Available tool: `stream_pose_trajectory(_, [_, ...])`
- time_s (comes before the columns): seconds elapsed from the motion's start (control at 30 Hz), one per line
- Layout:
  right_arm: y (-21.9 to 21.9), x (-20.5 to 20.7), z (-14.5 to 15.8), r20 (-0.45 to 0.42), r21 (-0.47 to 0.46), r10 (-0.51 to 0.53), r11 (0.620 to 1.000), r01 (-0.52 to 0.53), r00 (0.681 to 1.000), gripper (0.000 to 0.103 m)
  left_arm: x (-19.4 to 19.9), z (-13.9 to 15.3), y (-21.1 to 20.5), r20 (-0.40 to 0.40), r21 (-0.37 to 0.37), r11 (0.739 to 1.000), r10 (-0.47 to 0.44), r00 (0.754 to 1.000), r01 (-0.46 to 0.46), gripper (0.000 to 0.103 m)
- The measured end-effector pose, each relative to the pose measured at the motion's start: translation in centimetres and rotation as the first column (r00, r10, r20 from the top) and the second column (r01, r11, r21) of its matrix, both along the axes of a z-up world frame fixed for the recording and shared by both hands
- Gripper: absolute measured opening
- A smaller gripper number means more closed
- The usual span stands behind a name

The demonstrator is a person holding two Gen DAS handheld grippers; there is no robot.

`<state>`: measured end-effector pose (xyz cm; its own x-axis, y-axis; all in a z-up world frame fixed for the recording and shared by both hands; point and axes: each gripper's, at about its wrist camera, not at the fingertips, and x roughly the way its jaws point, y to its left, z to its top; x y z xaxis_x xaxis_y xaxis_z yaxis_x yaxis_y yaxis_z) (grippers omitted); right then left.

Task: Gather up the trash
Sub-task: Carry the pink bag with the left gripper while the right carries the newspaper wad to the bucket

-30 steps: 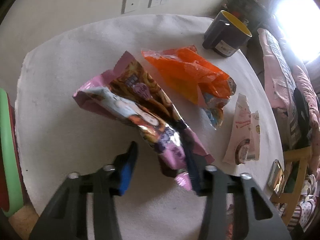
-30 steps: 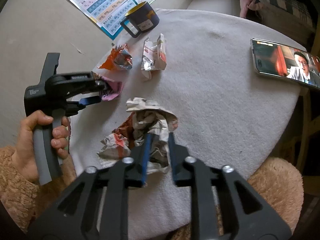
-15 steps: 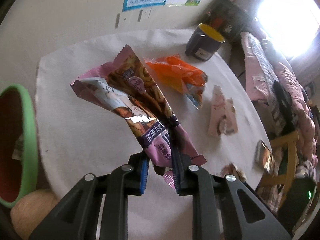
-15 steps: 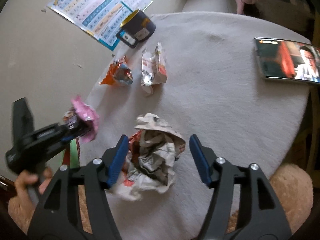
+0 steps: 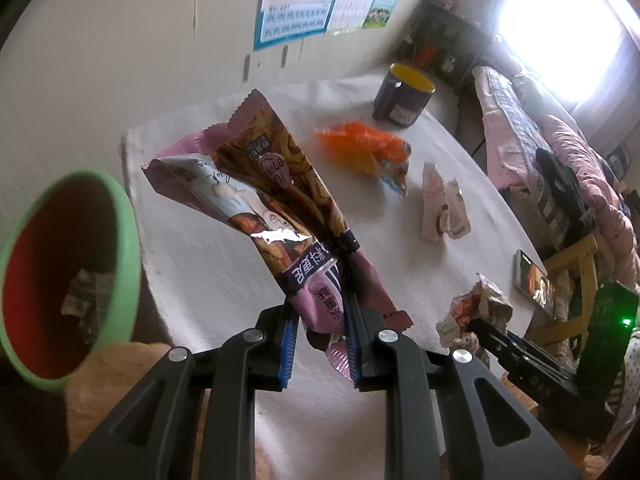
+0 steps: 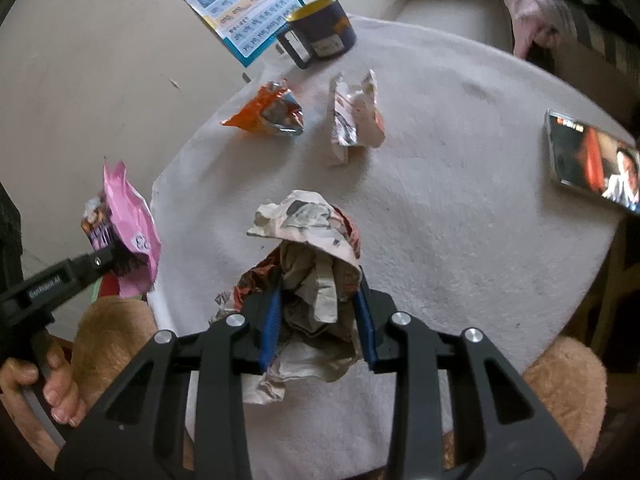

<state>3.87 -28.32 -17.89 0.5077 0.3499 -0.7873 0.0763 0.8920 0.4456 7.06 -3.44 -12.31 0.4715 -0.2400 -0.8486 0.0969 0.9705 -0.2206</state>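
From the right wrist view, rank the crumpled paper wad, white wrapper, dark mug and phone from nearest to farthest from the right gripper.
1. Crumpled paper wad: between the pads of the right gripper.
2. White wrapper: mid-table, straight ahead.
3. Phone: far right table edge; too close to call against the wrapper.
4. Dark mug: far edge, by the wall.

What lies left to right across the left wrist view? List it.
Green bin → pink snack wrapper held in the left gripper → orange wrapper → pale pink wrapper → crumpled paper → phone.
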Motion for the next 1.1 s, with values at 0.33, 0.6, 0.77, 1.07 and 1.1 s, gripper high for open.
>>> stream_pose_trajectory(0.33, [2.6,-0.2,3.8,0.077,-0.062,0.054,0.997,-0.049,0.996,0.033,-1.0,1.9,0.6,0.068,0.014,1.000,-0.024,0.997,0.024,0.019])
stream_pose_trajectory(0.6, [4.8,-0.4,6.2,0.112,-0.083,0.090,0.993,-0.081,0.990,0.033,-1.8,3.3,3.2,0.103,-0.018,0.999,0.030,0.994,-0.029,0.019])
stream_pose_trajectory(0.77, [6.7,-0.3,7.4,0.127,-0.103,0.127,0.988,-0.115,0.984,0.033,-2.2,4.2,4.8,0.135,-0.027,0.998,0.057,0.989,-0.054,0.019])
stream_pose_trajectory(1.07, [9.7,0.1,8.6,0.136,-0.134,0.186,0.977,-0.168,0.973,0.033,-2.6,5.8,10.0,0.193,-0.031,0.987,0.160,0.968,-0.157,0.019])
stream_pose_trajectory(1.1, [10.0,0.2,8.6,0.133,-0.135,0.192,0.976,-0.174,0.972,0.033,-2.6,5.8,10.8,0.192,-0.037,0.984,0.176,0.965,-0.172,0.019])
